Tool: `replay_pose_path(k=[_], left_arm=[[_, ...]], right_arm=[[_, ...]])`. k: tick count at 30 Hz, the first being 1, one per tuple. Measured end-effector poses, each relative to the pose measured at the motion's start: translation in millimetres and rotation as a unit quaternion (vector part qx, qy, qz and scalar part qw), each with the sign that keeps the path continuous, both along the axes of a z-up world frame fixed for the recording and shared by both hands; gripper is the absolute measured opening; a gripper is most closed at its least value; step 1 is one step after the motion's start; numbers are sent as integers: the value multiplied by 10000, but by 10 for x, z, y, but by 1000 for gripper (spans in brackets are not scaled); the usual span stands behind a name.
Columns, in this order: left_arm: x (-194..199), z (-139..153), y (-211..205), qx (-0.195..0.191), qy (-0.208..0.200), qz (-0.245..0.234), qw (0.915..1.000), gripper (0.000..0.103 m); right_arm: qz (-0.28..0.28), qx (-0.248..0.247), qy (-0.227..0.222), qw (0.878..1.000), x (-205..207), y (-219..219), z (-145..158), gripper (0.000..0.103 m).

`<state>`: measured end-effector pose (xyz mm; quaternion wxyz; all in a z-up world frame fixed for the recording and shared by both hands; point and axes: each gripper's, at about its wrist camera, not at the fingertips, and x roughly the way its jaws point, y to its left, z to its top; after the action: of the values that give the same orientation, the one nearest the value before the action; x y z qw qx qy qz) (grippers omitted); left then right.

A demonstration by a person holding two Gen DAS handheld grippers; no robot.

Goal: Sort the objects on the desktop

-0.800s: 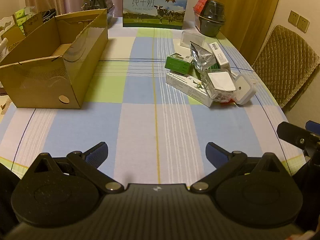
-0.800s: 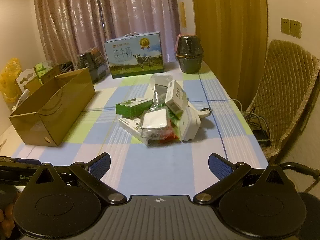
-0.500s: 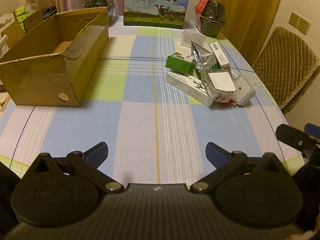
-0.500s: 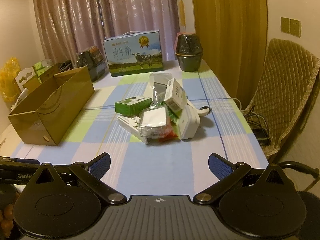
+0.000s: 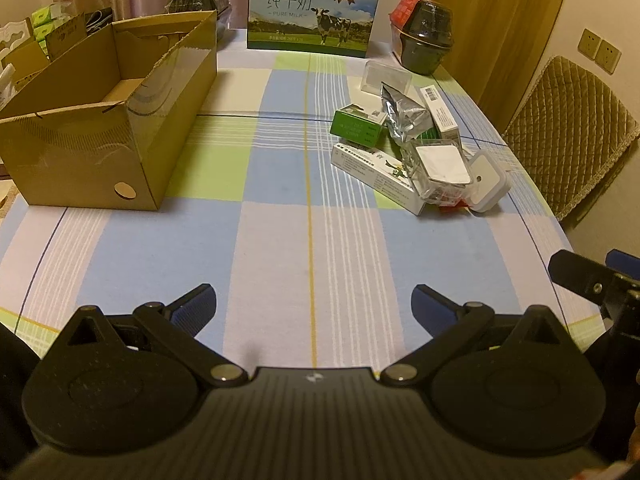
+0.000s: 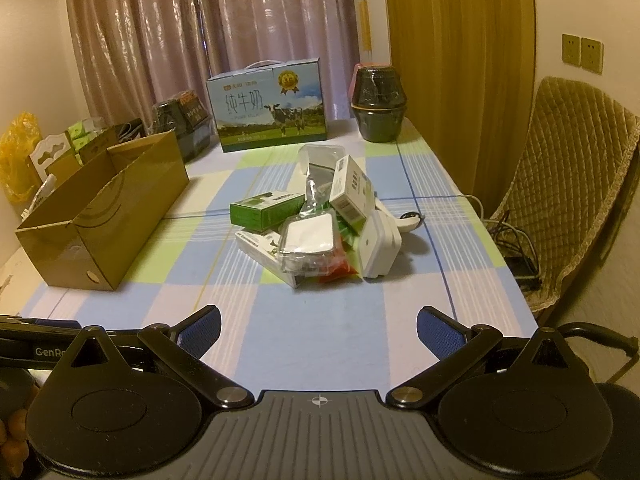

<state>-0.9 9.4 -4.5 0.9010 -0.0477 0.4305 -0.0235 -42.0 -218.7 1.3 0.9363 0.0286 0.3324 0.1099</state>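
A heap of small items lies on the checked tablecloth: a green box (image 5: 357, 125) (image 6: 267, 209), a long white box (image 5: 378, 178), a silver foil pouch (image 5: 404, 115), a clear case with a white pad (image 5: 440, 168) (image 6: 309, 239), a white plug adapter (image 5: 486, 179) (image 6: 378, 246) and a white carton (image 6: 352, 192). An open cardboard box (image 5: 104, 120) (image 6: 104, 208) stands to the left. My left gripper (image 5: 314, 304) hangs open over the near table edge, nothing between its fingers. My right gripper (image 6: 319, 326) is also open and empty, well short of the heap.
A blue milk carton case (image 5: 312, 10) (image 6: 270, 108) and dark lidded pots (image 5: 428, 36) (image 6: 378, 100) stand at the far end. A padded chair (image 6: 568, 192) is at the right of the table. The right gripper's arm (image 5: 592, 280) shows at the left view's right edge.
Both views have crept slightly forward toward the table; the heap and cardboard box sit a little lower in frame. Both grippers stay open and empty.
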Motion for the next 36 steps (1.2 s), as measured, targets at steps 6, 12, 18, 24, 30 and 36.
replay_pose_path(k=[6,12,18,24,30,36], left_arm=[[-9,-1,13,-35,-17,27,10000,102],[-10,3,15,-74,-13,22,10000,102],[-9,4,14,-74,-10,23,10000,102],[-5,3,11,-73,-3,3,10000,102],[-11,-2,6,-71,7,-2,10000,102],[-22,-9,-4,-65,13,-14,10000,102]], right_arm=[[0,-41,39,10000,13,7,-5,101],[-18,-98,68,9999,17,3,-4,101],[-37,-121,97,9999,27,1,-10,101],[-77,-165,150,9997,32,-14,-25,101],[-86,-204,186,9996,35,-21,-37,101],[-89,-238,210,9995,42,-15,-48,101]])
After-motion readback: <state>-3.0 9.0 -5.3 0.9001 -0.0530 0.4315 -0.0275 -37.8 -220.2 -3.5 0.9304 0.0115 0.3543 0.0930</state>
